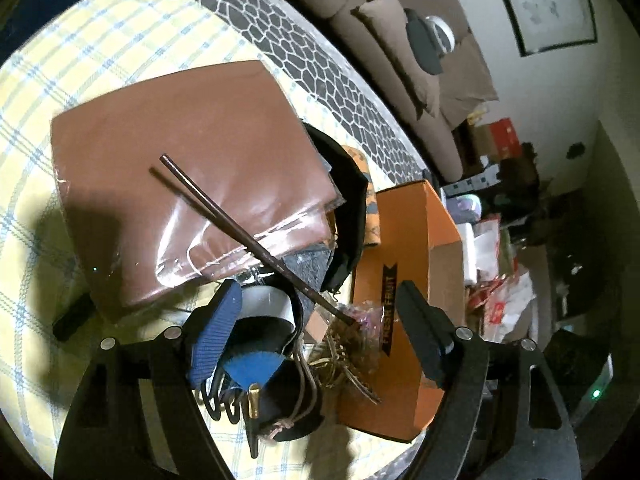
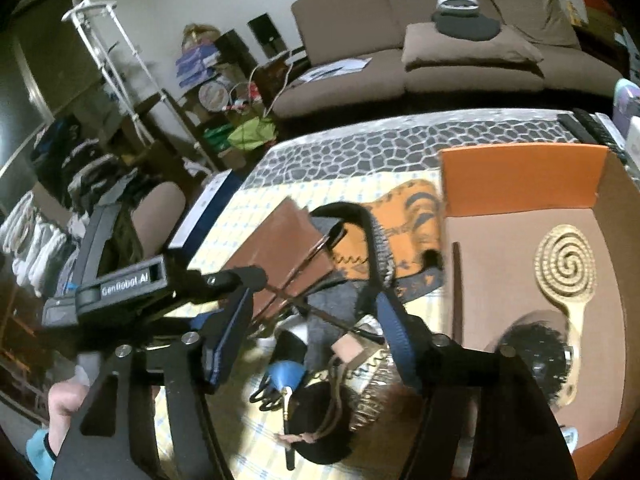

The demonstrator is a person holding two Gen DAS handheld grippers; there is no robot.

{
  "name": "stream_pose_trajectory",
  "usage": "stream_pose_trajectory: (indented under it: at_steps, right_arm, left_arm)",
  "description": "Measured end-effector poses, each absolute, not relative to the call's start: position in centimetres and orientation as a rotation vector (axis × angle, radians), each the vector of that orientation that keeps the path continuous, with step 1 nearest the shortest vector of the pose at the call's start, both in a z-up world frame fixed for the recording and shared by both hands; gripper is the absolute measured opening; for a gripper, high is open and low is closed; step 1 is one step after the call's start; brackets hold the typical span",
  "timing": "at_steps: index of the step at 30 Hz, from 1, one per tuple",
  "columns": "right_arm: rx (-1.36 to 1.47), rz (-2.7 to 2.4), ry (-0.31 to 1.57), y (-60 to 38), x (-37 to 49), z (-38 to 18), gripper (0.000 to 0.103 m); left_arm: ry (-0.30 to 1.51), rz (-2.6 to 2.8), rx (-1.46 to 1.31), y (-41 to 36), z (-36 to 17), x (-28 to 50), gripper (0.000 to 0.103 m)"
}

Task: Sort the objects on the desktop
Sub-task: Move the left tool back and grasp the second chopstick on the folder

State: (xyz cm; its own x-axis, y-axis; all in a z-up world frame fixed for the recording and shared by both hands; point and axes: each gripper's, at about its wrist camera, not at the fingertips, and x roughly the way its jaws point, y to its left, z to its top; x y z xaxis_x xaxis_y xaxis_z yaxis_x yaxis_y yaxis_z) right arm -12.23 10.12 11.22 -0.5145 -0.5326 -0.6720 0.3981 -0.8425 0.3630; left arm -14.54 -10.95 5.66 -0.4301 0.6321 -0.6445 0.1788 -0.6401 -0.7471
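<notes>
In the left wrist view my left gripper [image 1: 320,320] stands open over a heap on the checked tablecloth [image 1: 100,60]. Below it lie a white tape roll [image 1: 264,300], a blue-tipped black cable [image 1: 252,368] and gold hairpins [image 1: 344,356]. A dark thin stick [image 1: 240,232] lies across a brown plastic-wrapped book [image 1: 192,184]. My right gripper [image 2: 312,340] is open above the same heap, with a bristle brush [image 2: 372,404] beside its right finger and nothing pressed between its pads. The orange box [image 2: 520,180] holds a spiral wooden brush [image 2: 568,272], a black round brush [image 2: 536,356] and a brown stick [image 2: 456,288].
An orange patterned cloth [image 2: 404,232] and a black strap [image 2: 368,240] lie between the book and the box. The left gripper's black housing [image 2: 120,284] crosses the left side of the right wrist view, a hand [image 2: 68,400] below it. A brown sofa [image 2: 440,40] stands beyond the table.
</notes>
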Motion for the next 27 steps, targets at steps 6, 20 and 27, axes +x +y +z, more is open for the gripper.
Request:
stream_pose_trajectory:
  at_steps: [6, 20, 27]
  right_arm:
    - [1.159, -2.325, -0.138, 7.3, -12.6, 9.2, 0.05]
    - [1.245, -2.33, 0.015, 3.5, -14.1, 4.7, 0.05]
    - [1.248, -2.246, -0.009, 3.4, -14.2, 4.8, 0.049]
  left_arm:
    - [-1.217, 2.086, -1.47, -11.3, 4.0, -15.4, 0.075]
    - [-1.284, 2.009, -1.493, -11.1, 1.4, -16.3, 0.07]
    - [-1.298, 1.985, -1.514, -11.0, 0.7, -16.5, 0.066]
